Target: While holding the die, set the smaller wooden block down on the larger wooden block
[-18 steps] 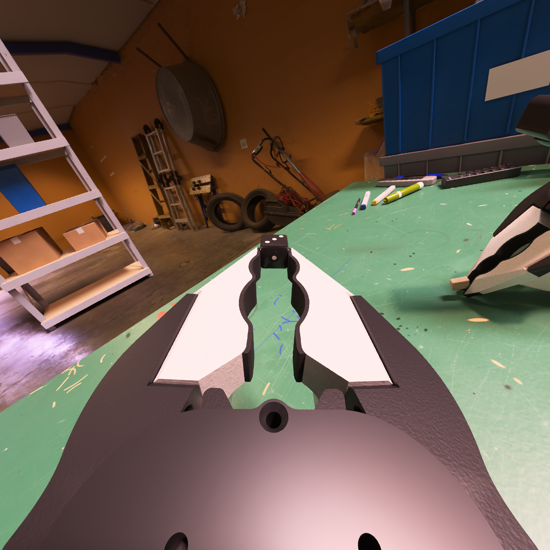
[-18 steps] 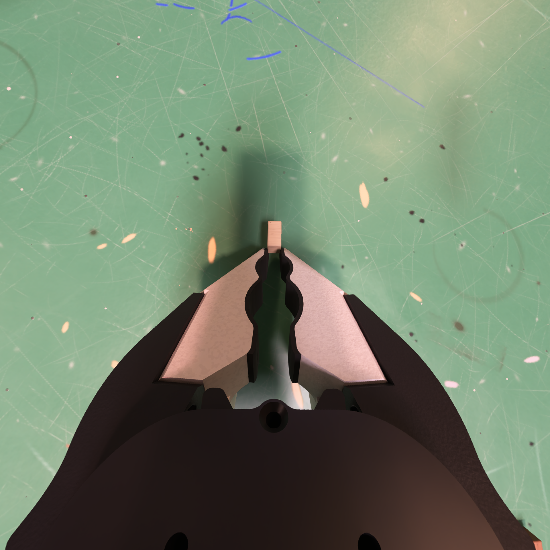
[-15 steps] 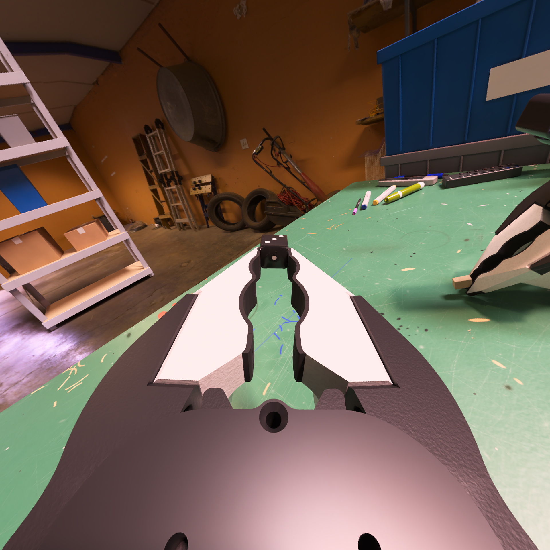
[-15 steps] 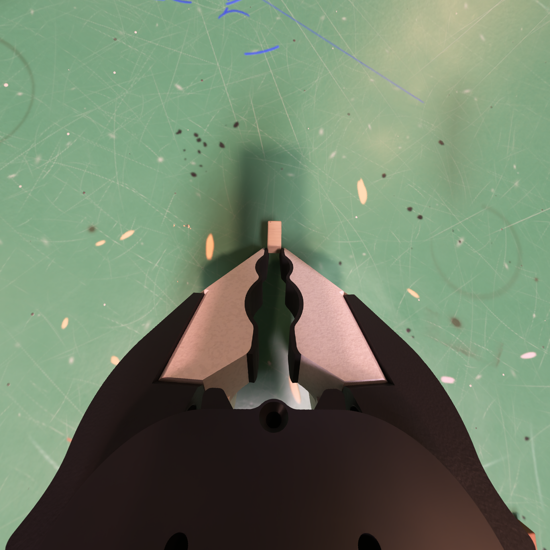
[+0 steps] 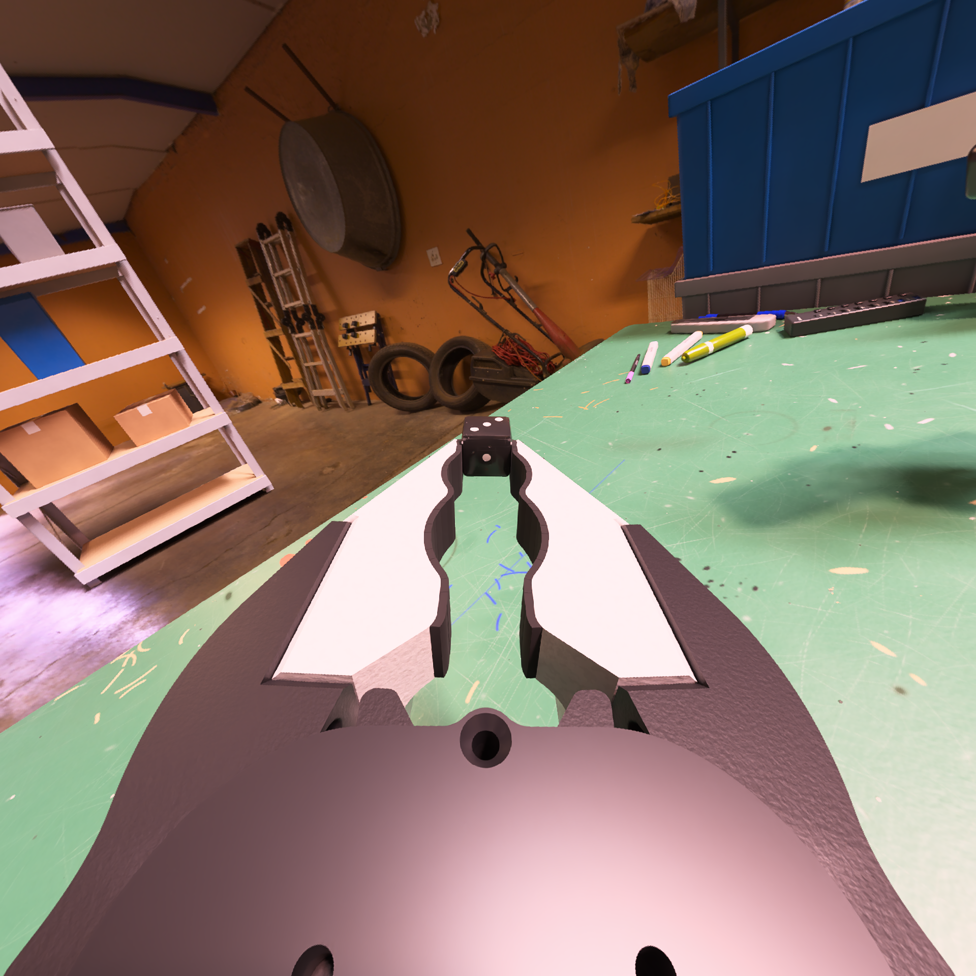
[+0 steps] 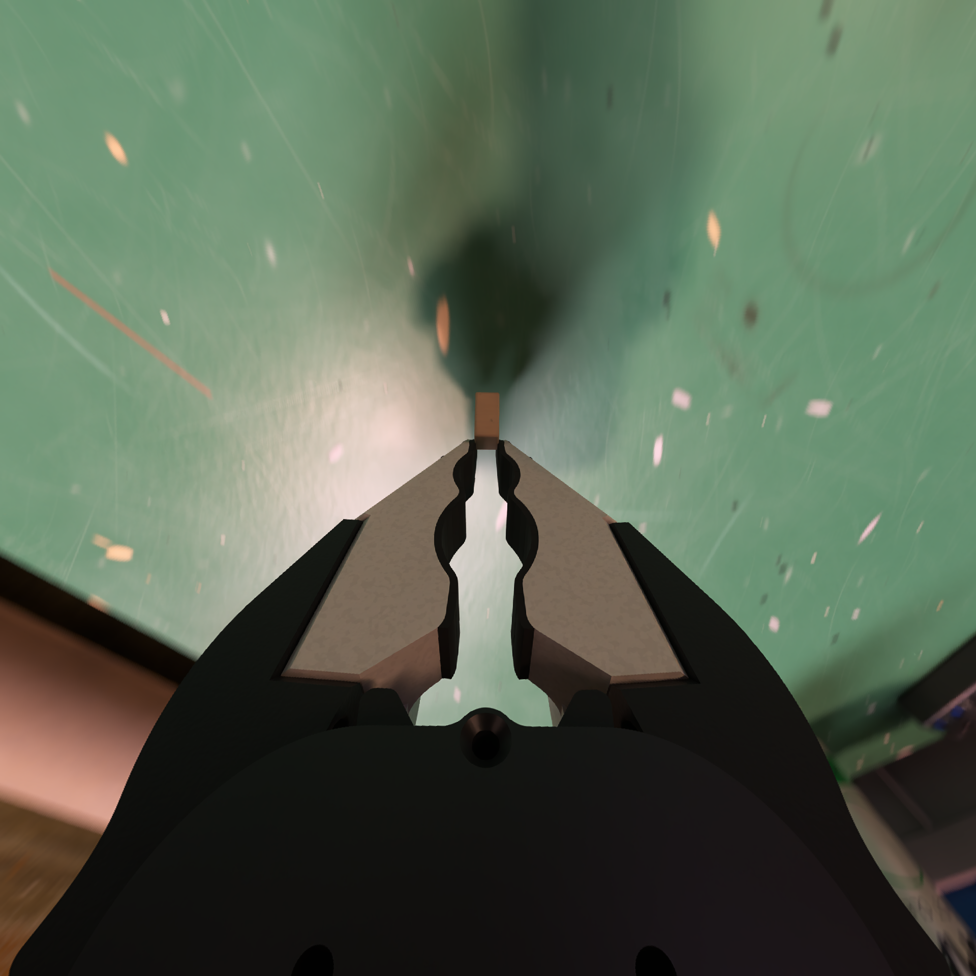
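Observation:
My left gripper [image 5: 486,458] is shut on a black die with white pips [image 5: 486,448], held at the fingertips above the green table [image 5: 792,528] near its left edge. My right gripper [image 6: 486,444] is shut on a small tan wooden block [image 6: 486,416] that sticks out past the fingertips, above the green table [image 6: 211,211]; that view is blurred. The block's dark shadow [image 6: 486,306] lies on the table ahead. The larger wooden block is in neither view. The right gripper does not show in the left wrist view; only its shadow [image 5: 845,486] lies on the table at right.
Several markers [image 5: 686,348], a black power strip [image 5: 855,314] and a blue bin [image 5: 824,174] stand at the table's far end. The table's left edge drops to a floor with a white shelf rack [image 5: 105,396]. The table's edge [image 6: 79,597] shows at lower left in the right wrist view.
My right gripper has moved fast with the small block and left the left wrist view; its own view is now blurred and shows the table's edge. The left gripper holds still with the die.

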### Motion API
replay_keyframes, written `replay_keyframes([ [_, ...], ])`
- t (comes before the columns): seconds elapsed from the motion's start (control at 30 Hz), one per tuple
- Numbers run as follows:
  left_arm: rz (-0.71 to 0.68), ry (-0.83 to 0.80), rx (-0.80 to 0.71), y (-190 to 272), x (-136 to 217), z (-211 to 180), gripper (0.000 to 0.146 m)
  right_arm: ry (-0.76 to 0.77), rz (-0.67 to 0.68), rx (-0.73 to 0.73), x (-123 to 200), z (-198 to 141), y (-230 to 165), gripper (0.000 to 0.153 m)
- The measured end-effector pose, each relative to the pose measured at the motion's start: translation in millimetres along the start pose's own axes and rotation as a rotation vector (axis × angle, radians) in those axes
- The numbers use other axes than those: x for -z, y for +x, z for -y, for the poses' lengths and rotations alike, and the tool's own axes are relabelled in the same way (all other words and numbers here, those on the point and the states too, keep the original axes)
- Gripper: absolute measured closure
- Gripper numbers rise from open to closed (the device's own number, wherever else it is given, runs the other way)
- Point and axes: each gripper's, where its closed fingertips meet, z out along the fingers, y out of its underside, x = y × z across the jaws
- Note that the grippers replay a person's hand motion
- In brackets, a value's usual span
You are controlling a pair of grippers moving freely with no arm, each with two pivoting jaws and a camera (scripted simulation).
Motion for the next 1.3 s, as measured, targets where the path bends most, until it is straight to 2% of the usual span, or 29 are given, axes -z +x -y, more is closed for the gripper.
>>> replay_keyframes([
  [0.1,0.002,-0.001,-0.003,0.0,-0.2,-0.1,0.130,-0.106,0.089,-0.097,15.2,-32.2,5.7,0.146],
  [0.2,0.002,-0.005,-0.002,-0.2,-0.6,-1.0,0.130,-0.242,0.084,-0.122,27.5,-63.9,19.5,0.146],
  [0.37,0.001,-0.012,-0.008,0.5,-1.6,-2.4,0.130,-0.456,0.150,-0.197,31.9,-101.3,40.9,0.146],
  [0.63,0.001,-0.015,-0.015,1.6,-2.1,-2.8,0.130,-0.732,0.193,-0.316,24.8,-131.4,69.4,0.146],
  [1.3,-0.005,-0.027,-0.041,5.8,-3.5,-4.9,0.130,-0.743,0.160,-0.271,4.5,-124.7,88.2,0.146],
])
